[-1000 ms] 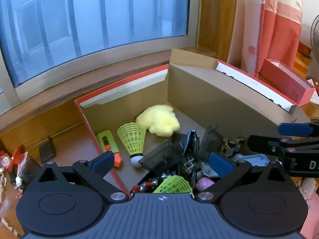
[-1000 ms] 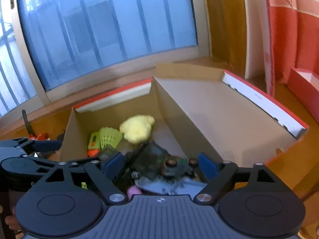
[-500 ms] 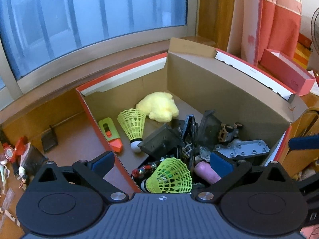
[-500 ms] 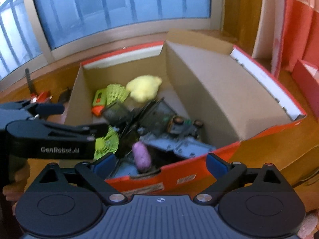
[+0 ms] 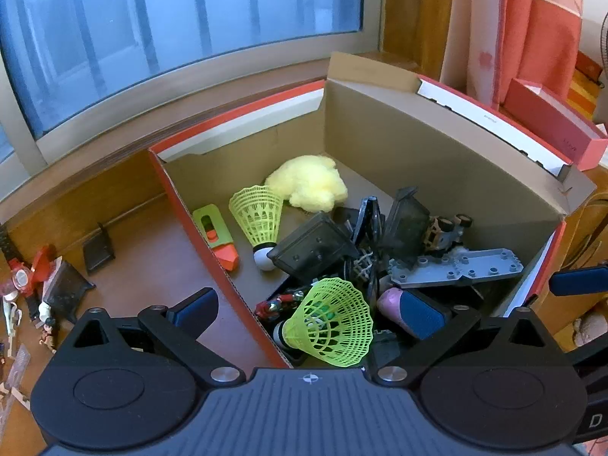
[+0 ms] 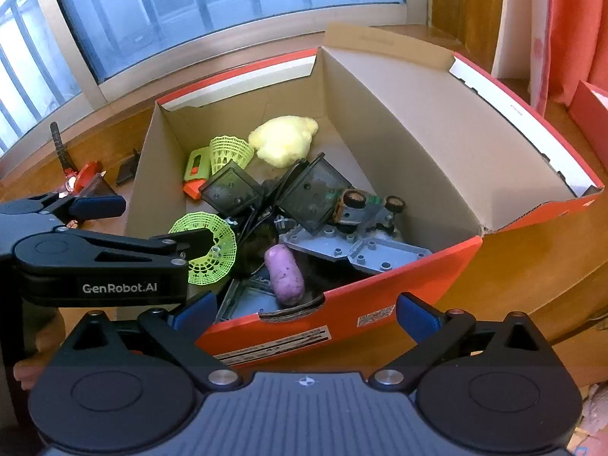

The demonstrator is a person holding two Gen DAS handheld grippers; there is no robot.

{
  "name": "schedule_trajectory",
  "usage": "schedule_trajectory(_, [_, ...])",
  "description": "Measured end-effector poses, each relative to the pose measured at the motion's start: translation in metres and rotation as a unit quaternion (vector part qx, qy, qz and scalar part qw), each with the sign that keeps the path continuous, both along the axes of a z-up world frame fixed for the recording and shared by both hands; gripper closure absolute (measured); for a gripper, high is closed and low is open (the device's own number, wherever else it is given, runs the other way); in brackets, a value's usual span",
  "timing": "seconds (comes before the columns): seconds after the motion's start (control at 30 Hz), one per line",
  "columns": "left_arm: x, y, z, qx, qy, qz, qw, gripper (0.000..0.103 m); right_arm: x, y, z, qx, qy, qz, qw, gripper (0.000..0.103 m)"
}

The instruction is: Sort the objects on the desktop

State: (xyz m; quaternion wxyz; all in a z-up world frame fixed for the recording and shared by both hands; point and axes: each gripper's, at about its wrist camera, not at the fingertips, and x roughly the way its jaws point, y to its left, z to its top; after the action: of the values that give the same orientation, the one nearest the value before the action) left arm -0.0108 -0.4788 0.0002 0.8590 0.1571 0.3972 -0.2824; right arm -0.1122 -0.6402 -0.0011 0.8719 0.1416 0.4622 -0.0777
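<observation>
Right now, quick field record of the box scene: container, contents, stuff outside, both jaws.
container: orange cardboard box, open top
contents: two green shuttlecocks, yellow fluff, purple piece, grey plate, dark plastic parts
outside: red watch and clutter on the desk left of the box
left gripper: jaws open, straddling the box's left wall
right gripper: jaws open, have just been opening, nothing gripped

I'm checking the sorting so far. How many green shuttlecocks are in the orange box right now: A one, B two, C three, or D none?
B: one shuttlecock stands by the yellow fluff, another lies at the near end of the box.
</observation>
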Motion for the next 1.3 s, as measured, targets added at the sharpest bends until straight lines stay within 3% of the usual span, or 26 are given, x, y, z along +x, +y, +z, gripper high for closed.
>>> schedule_trajectory(1.3, [0.0011,-0.0048,-0.0015,0.009,0.001,0.003,1.0,0.0,0.0067,-0.0052,-0.0054,0.019,0.01,0.009,1.0,0.001])
